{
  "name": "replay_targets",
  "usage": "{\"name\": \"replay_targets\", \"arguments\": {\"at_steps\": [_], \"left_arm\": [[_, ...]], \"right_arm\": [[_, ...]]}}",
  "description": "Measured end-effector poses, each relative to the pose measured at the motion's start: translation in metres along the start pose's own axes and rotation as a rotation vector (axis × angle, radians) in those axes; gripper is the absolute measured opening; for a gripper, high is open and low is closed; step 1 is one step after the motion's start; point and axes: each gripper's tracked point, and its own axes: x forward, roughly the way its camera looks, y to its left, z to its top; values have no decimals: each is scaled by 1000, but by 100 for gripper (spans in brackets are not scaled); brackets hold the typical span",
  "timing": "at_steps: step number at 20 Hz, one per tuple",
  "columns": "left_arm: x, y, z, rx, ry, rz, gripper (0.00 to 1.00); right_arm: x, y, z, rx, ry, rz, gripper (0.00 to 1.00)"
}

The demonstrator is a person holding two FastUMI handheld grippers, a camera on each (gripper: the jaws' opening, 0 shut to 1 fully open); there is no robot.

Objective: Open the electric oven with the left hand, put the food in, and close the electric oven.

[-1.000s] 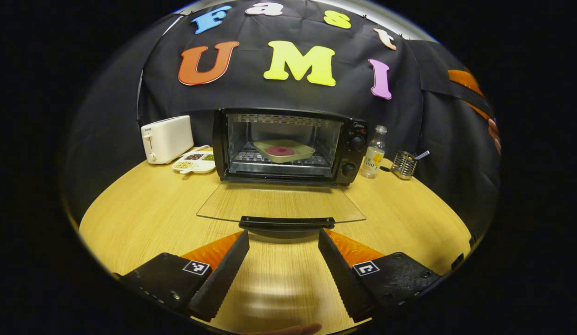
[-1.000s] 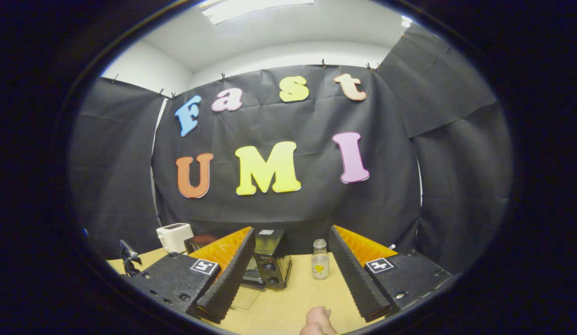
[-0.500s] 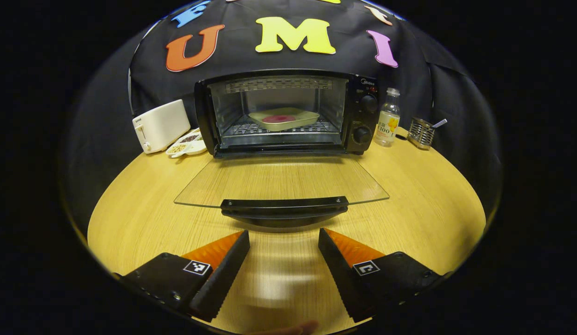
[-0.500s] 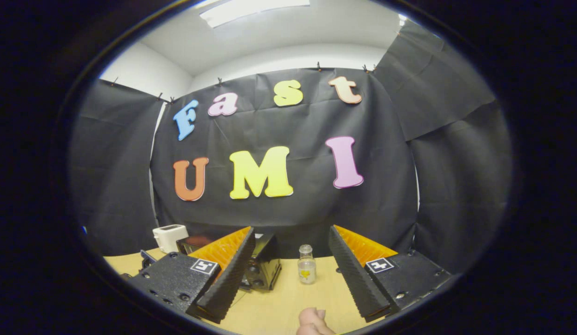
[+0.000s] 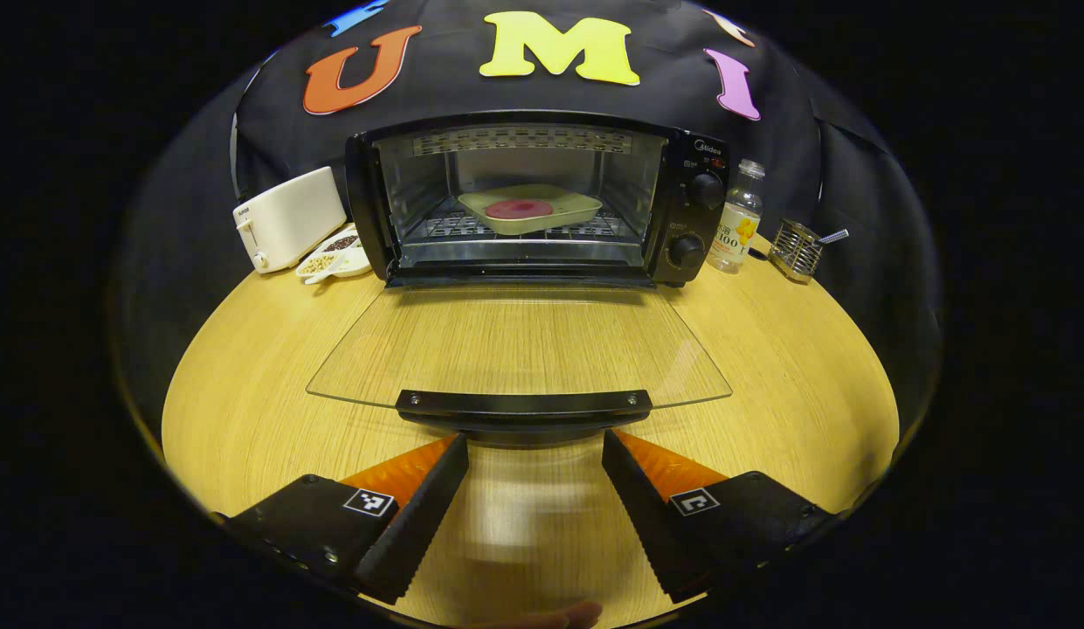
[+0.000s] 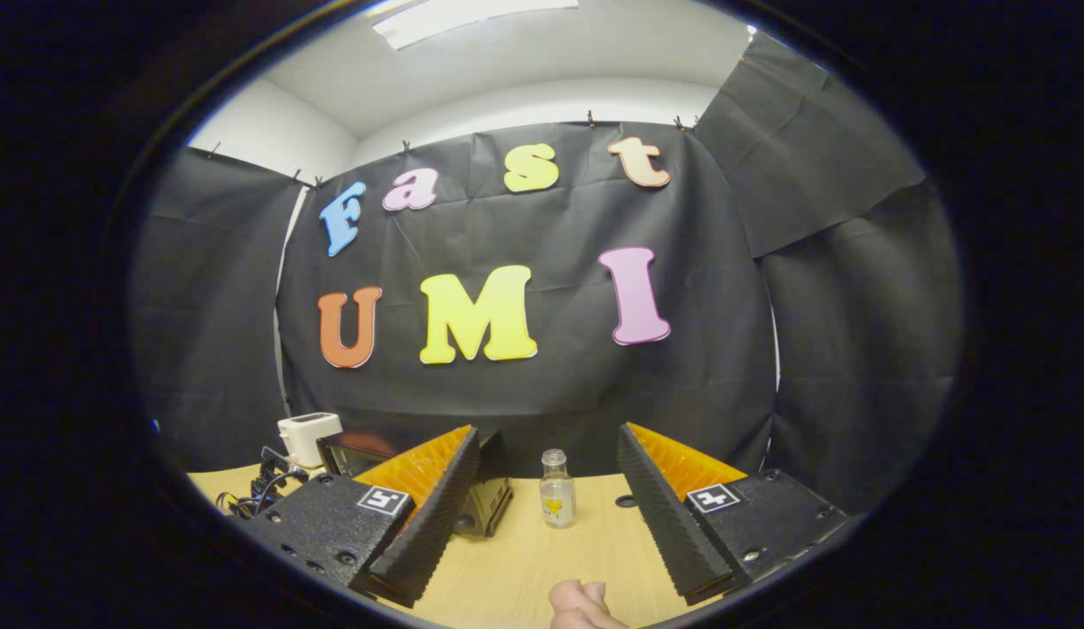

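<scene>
In the left gripper view the black electric oven (image 5: 542, 199) stands at the back of the wooden table with its glass door (image 5: 520, 345) folded flat towards me. A beige tray with a round red piece of food (image 5: 520, 209) rests on the rack inside. My left gripper (image 5: 535, 454) is open, its fingers just short of the door's black handle (image 5: 524, 405), touching nothing. In the right gripper view my right gripper (image 6: 548, 454) is open and empty, held high. Part of the oven (image 6: 485, 511) shows behind its left finger.
A white toaster (image 5: 288, 218) and a divided snack dish (image 5: 336, 258) stand left of the oven. A small bottle (image 5: 738, 218) and a metal utensil holder (image 5: 795, 249) stand to its right. The bottle (image 6: 556, 489) is between the right fingers. Cables (image 6: 258, 489) lie at the table's left.
My left gripper has moved forward and lower towards the open door's handle, so the oven looks larger. The right gripper's view has drifted a little to the right. Both stay open.
</scene>
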Motion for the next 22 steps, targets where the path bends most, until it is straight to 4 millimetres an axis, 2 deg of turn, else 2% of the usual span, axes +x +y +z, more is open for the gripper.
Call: {"name": "replay_targets", "arguments": {"at_steps": [11, 22], "left_arm": [[-9, 4, 14, 44, -34, 26, 98], [-24, 3, 44, 53, -114, 26, 98]], "right_arm": [[3, -4, -15, 16, 30, -5, 96], [6, -7, -21, 37, 50, -18, 96]]}}
